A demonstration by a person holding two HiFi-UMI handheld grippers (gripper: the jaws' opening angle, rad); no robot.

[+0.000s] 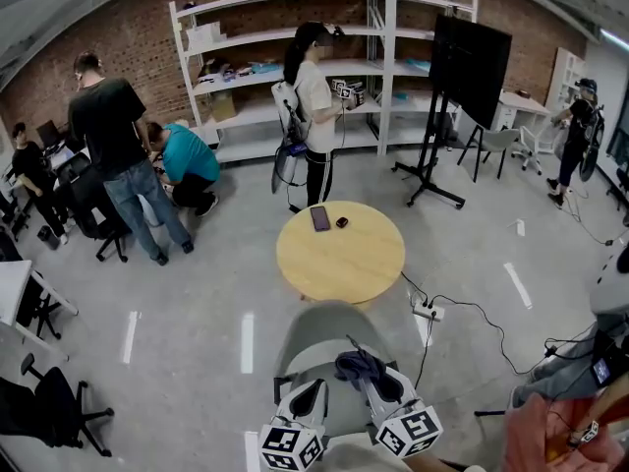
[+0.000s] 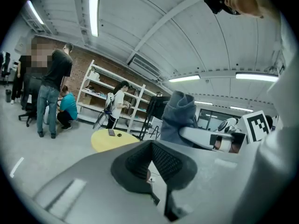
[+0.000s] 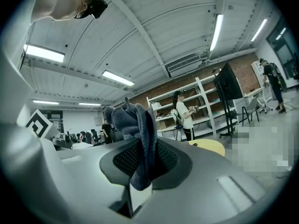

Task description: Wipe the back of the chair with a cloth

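Note:
The pale grey-green chair (image 1: 319, 334) stands just in front of me, its back rising toward the grippers. My right gripper (image 1: 371, 380) is above the chair back, shut on a dark blue cloth (image 1: 358, 366). In the right gripper view the cloth (image 3: 135, 120) stands bunched out of the closed pads of that gripper (image 3: 142, 147). My left gripper (image 1: 314, 389) hovers beside it on the left, apart from the cloth. Its pads (image 2: 163, 160) meet at the tips with nothing between them. The left gripper view also catches the cloth (image 2: 179, 115) held by the right gripper.
A round yellow table (image 1: 344, 264) with a phone (image 1: 320, 218) stands beyond the chair. A power strip (image 1: 429, 312) and cables lie on the floor to the right. Several people, white shelves (image 1: 295, 28), a screen on a stand (image 1: 462, 67) and office chairs ring the room.

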